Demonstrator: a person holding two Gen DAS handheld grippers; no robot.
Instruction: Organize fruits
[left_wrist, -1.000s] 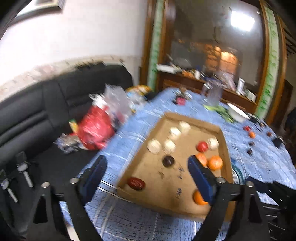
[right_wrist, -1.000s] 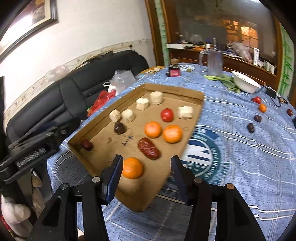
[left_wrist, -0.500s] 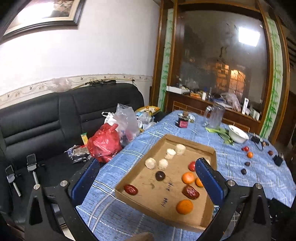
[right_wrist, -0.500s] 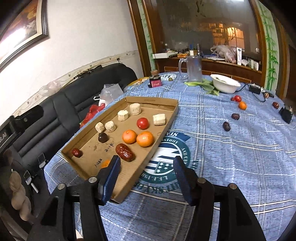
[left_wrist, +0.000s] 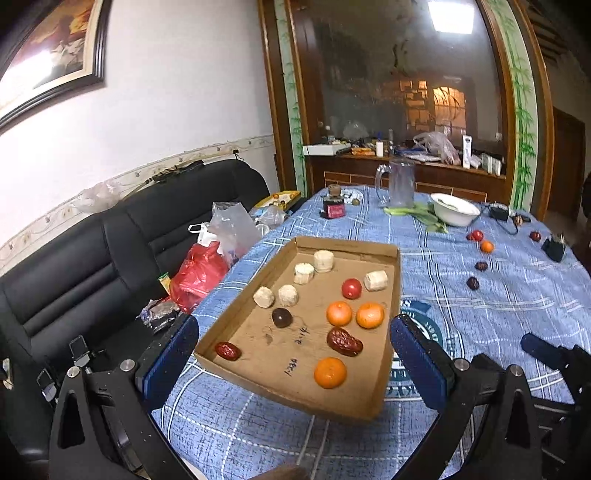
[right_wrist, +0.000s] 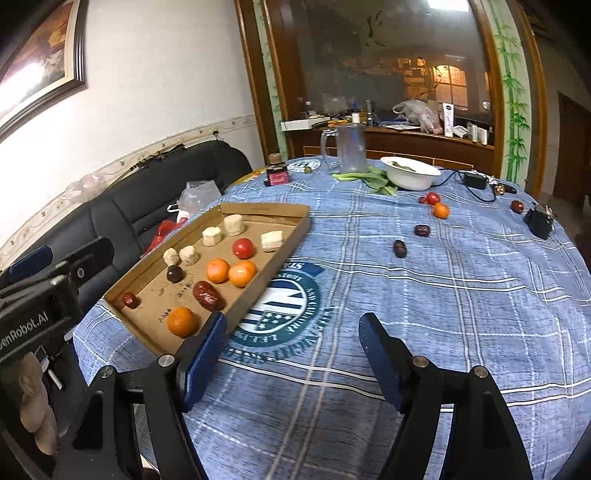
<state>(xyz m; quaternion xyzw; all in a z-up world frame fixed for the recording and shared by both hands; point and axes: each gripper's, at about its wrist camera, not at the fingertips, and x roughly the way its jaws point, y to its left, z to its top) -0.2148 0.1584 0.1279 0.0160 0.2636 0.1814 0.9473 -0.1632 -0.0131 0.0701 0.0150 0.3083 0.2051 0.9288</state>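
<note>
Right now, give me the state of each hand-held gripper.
Left hand-held gripper: wide open, holding nothing.
Right hand-held gripper: jaws opening, nothing between them.

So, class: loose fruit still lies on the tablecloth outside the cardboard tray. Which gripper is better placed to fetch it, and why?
Right. The right gripper, empty with jaws opening, faces the loose dates and orange; the left gripper frames the tray.

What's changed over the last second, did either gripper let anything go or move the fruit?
Both grippers have drawn back from the cardboard tray, which now looks smaller and sits farther off. The right gripper, a second ago straddling the nearest orange, has left it in the tray; its jaws are opening, with nothing between them. The left gripper is wide open and empty. The fruit in the tray and on the tablecloth lies as before.
</note>
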